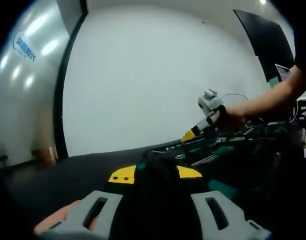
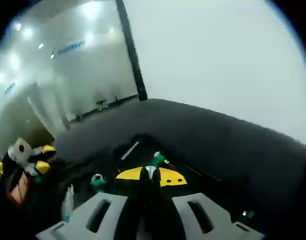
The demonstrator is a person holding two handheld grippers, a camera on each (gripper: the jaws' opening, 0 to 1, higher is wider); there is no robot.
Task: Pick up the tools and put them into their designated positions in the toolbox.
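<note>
Two round, fisheye pictures look out over a dark counter (image 2: pixel 228 145) in a bright room with pale walls. In the left gripper view, the left hand-held gripper (image 1: pixel 157 176) rises from the bottom with its yellow-tipped jaws set apart around a black, rounded object (image 1: pixel 158 187); whether they press it or merely flank it cannot be told, and the object is too dark to name. Farther off to the right in that view, a person's hand (image 1: pixel 233 116) carries the right hand-held gripper (image 1: pixel 189 135) low over an open toolbox (image 1: pixel 253 142), where green-handled tools (image 1: pixel 220 150) lie in a dim jumble. In the right gripper view, the right hand-held gripper's yellow-tipped jaws are drawn together on a slim silver-tipped tool (image 2: pixel 151 172), held just above the toolbox interior, with a green-handled screwdriver (image 2: pixel 160 160) just beyond the tips and a small teal-capped piece (image 2: pixel 97 181) to the left. The left hand-held gripper shows at the far left of that view, near the counter edge. The likely trouble from here is misplacement: the slots are dark and crowded, so the slim tool could be lowered into the wrong recess or laid across a neighbouring handle. A thin shaft pinched only at the tips could also swivel or slip free as it is lowered.
</note>
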